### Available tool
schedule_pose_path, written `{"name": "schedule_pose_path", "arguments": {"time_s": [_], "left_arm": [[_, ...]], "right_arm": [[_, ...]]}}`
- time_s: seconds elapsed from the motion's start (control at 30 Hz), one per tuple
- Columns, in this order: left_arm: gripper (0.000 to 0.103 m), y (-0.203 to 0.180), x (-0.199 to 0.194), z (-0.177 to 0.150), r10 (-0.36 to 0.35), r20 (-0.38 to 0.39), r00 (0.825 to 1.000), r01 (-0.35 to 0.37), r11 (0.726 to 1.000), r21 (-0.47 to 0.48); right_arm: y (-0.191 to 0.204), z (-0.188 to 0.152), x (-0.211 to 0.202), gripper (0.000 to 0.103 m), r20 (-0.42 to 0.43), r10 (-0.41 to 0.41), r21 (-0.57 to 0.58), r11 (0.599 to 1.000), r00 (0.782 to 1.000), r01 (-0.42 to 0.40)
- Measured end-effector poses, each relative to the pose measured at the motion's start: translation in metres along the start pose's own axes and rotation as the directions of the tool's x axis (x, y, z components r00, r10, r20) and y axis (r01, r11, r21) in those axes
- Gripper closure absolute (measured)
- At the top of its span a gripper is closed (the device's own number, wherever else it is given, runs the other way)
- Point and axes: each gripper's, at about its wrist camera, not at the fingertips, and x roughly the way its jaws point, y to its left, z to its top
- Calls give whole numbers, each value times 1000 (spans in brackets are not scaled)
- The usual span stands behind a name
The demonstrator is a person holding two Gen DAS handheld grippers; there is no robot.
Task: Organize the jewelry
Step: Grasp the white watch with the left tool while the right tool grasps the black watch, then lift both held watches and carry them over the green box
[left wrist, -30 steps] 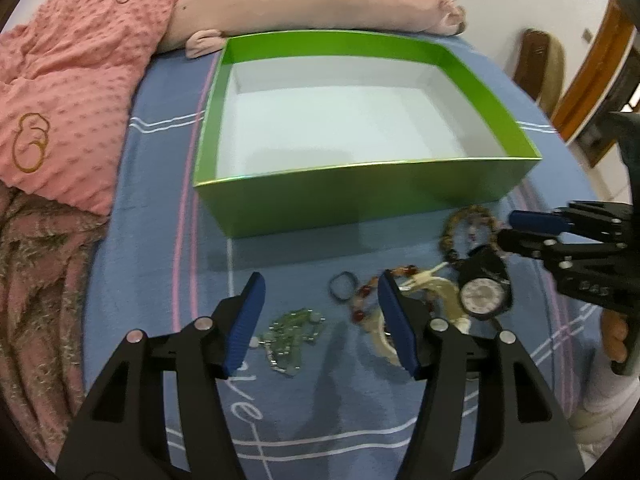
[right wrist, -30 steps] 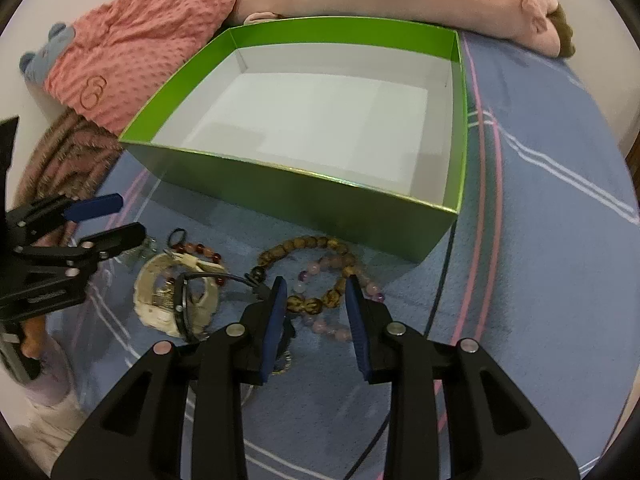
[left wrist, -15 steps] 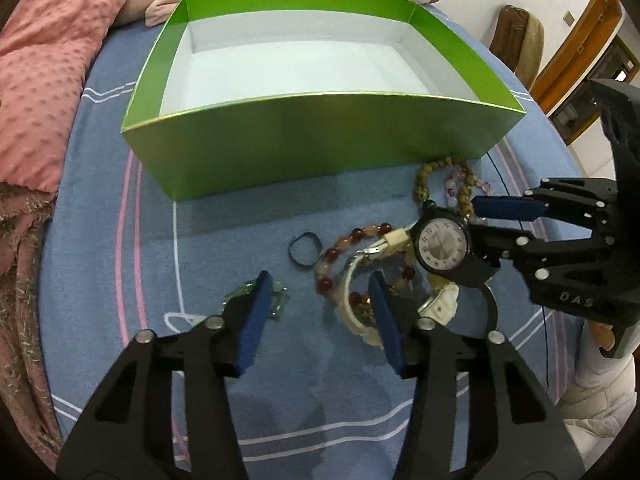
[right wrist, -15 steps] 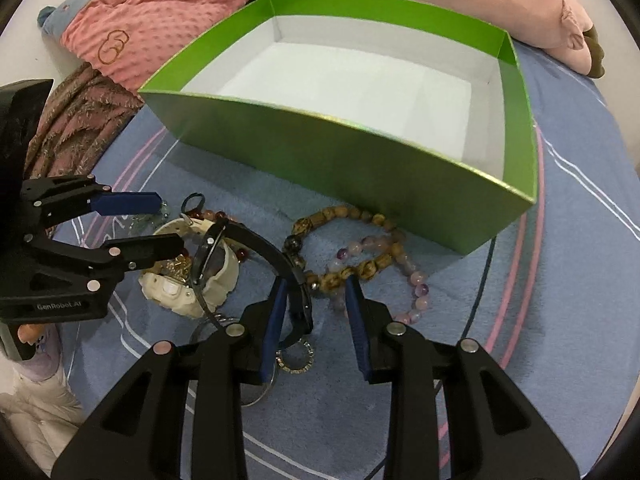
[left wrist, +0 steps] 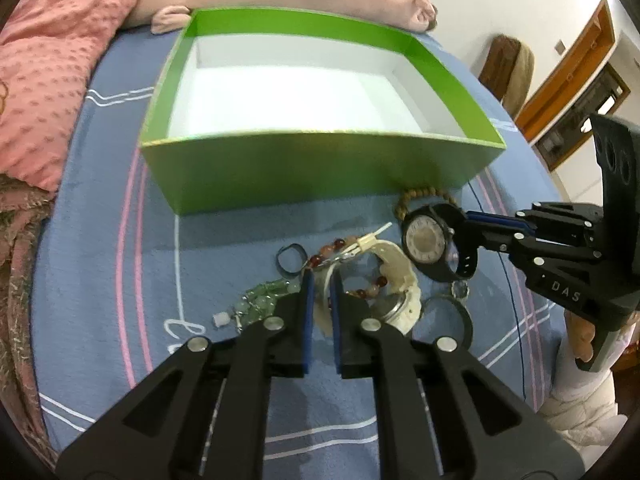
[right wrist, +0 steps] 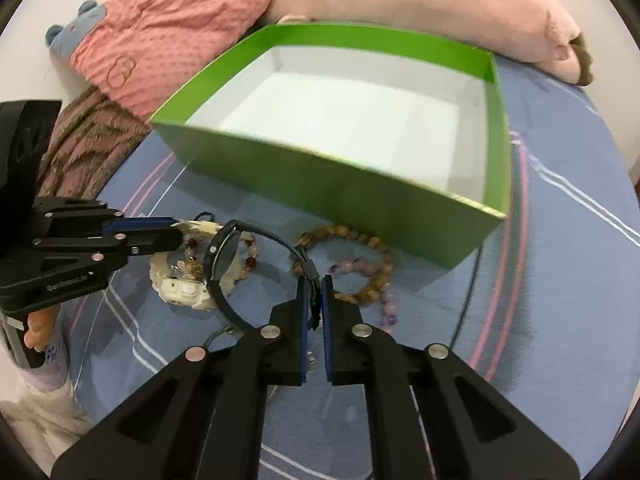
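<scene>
While both tongs sit clamped, nothing has reached the box yet.
Left gripper (left wrist: 320, 280): jaws have just closed onto the strap of the white watch (left wrist: 394, 280); watch lying in the heap on the blue bedsheet (left wrist: 100, 240).
Right gripper (right wrist: 315, 292): jaws have just closed on the strap of the black watch (right wrist: 220, 256), which hangs off the sheet, face tilted.
Green box (left wrist: 320, 168): empty, beyond the heap, toward the pillow end.
Loose pieces: red bead bracelet (left wrist: 332, 248) lies through the white watch; brown bead bracelet (right wrist: 360, 240) just beside the box wall.
Risk: lifting the white watch may drag the red beads along and drop them.
Risk: black strap grip is thin; a swing could slip it.
</scene>
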Motion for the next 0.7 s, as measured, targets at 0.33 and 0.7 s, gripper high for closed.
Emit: {"name": "schedule_pose_path", "arguments": {"time_s": [0.33,0.7], "left_arm": [[94,4,-2,0,20,9,1000,-20,1000,-8],[95,1,7,0,48,-1,999,-48,999,2]], "right_arm": [[-12,5,1,96,16,-58,33,998,998,57],[-9,6,18,82,-10,-104,27,994,995,104]]}}
